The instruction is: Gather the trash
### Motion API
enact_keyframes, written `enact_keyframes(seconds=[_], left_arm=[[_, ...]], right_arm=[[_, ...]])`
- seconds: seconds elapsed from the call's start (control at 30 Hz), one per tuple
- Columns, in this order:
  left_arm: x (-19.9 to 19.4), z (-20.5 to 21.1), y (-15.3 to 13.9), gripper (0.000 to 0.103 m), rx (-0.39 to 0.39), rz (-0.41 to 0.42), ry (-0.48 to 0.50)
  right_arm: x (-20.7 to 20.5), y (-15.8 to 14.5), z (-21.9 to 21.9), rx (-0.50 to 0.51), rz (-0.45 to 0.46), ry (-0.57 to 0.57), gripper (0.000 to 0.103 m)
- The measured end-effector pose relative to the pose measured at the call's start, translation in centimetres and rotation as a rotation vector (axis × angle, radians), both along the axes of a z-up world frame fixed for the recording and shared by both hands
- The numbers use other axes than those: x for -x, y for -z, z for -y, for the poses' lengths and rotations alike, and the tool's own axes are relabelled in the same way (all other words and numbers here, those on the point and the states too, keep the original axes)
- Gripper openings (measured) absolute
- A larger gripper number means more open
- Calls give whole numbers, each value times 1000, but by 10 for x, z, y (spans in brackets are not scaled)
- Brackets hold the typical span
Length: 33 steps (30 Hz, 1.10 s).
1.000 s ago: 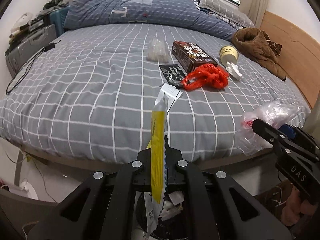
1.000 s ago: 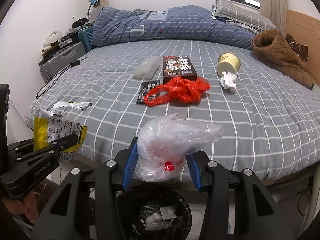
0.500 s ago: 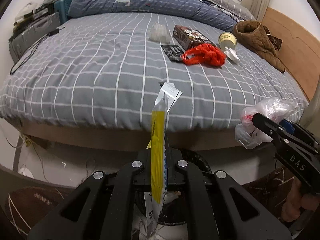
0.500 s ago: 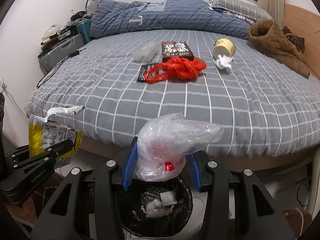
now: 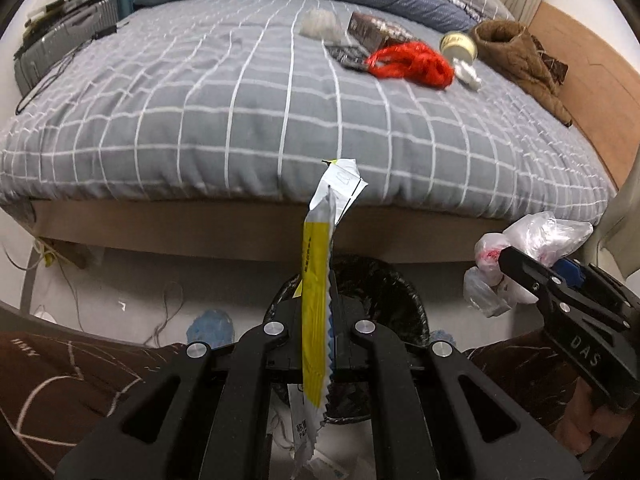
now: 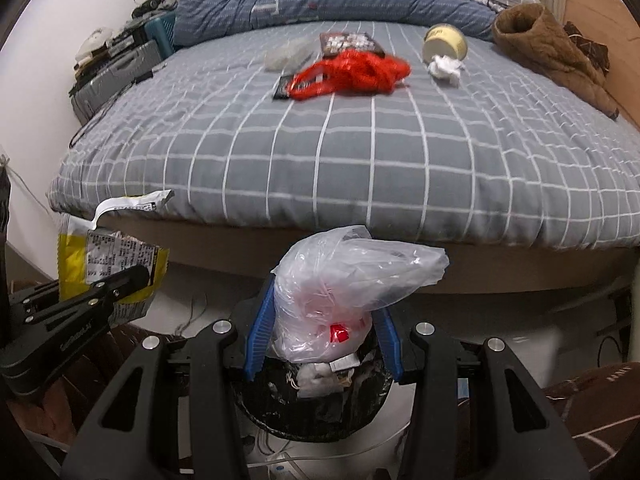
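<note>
Left gripper point(image 5: 316, 344) jaws clamp a yellow wrapper point(image 5: 316, 280); right gripper point(image 6: 324, 340) jaws grasp a plastic bag point(image 6: 352, 276); both hang above the bin point(image 6: 312, 412), which already holds scraps. Judged remaining: release both; red bag point(image 6: 352, 74), cup point(image 6: 444, 42), tissue point(image 6: 444, 68) and box point(image 6: 348, 42) lie on the bed point(image 6: 360, 152).

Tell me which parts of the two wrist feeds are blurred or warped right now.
Left wrist: the red bag and far bed clutter are motion-smeared, while the yellow wrapper in the jaws stays sharp. Right wrist: the same smear on the bed; the clear plastic bag is crisp. Both views bow the bed edge and darken at the corners.
</note>
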State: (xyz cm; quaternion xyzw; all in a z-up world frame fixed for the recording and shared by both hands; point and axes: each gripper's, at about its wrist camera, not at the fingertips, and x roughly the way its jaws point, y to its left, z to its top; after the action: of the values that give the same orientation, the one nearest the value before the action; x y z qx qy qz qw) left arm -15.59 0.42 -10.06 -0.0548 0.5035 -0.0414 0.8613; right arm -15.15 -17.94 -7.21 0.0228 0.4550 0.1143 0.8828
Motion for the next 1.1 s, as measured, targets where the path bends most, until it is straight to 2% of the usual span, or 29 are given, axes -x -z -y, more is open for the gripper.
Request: enact_keyframes(seconds=[0.17, 0.73, 0.97, 1.07, 1.1], left_arm=[[-13, 2, 25, 5, -18, -61, 6], [-48, -11, 91, 5, -23, -189, -4], [-50, -18, 106, 5, -24, -221, -16], [-49, -18, 108, 5, -21, -231, -16], [-49, -18, 108, 5, -18, -231, -17]], right_arm=[[-8, 24, -6, 20, -52, -14, 44], [-46, 87, -28, 26, -204, -53, 44], [-51, 106, -42, 31, -261, -81, 45], [-48, 109, -51, 55, -260, -103, 47], [-47, 109, -52, 62, -256, -106, 50]])
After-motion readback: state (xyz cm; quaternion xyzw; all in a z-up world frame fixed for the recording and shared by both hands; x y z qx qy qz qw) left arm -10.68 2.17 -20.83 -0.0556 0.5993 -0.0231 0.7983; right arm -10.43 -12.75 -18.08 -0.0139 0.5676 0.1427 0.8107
